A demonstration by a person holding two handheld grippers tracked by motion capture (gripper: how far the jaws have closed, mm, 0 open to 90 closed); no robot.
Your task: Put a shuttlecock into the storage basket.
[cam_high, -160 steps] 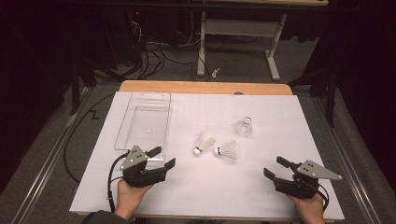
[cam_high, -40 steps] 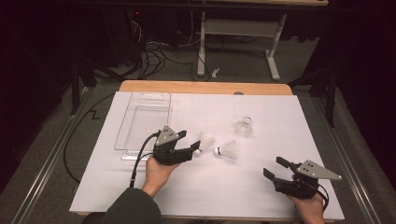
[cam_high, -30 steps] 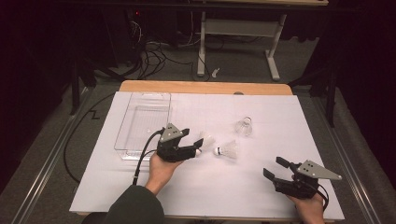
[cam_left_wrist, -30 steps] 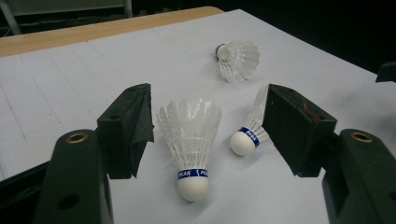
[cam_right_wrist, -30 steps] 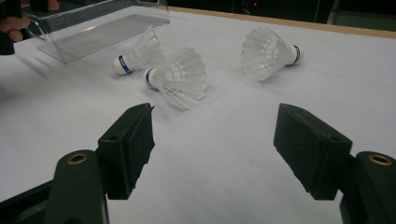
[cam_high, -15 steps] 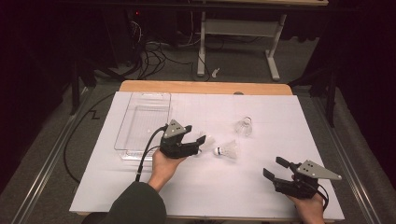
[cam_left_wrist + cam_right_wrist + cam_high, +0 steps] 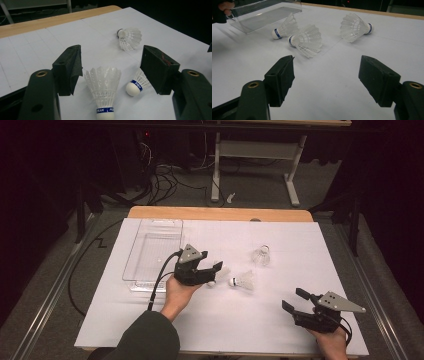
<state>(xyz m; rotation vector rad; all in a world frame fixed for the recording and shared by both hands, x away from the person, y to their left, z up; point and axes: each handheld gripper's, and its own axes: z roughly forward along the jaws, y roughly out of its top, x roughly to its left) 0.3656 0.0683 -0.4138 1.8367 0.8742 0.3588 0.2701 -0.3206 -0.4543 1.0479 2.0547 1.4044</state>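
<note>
Premises present as a laboratory or recording workspace. A wooden table [image 7: 220,213] covered with a white sheet [image 7: 280,320] stands against dark surroundings on grey carpet [image 7: 50,290]. Loose cables [image 7: 165,175] lie tangled on the floor behind it, beside the white metal frame of another desk [image 7: 255,150].

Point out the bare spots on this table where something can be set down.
Free: the near strip between the left claw and right claw, and the far right corner beyond the far shuttlecock. The far left holds the clear tray. Crowded: the middle, where the left claw's open jaws flank one shuttlecock with another close beside it.
</note>
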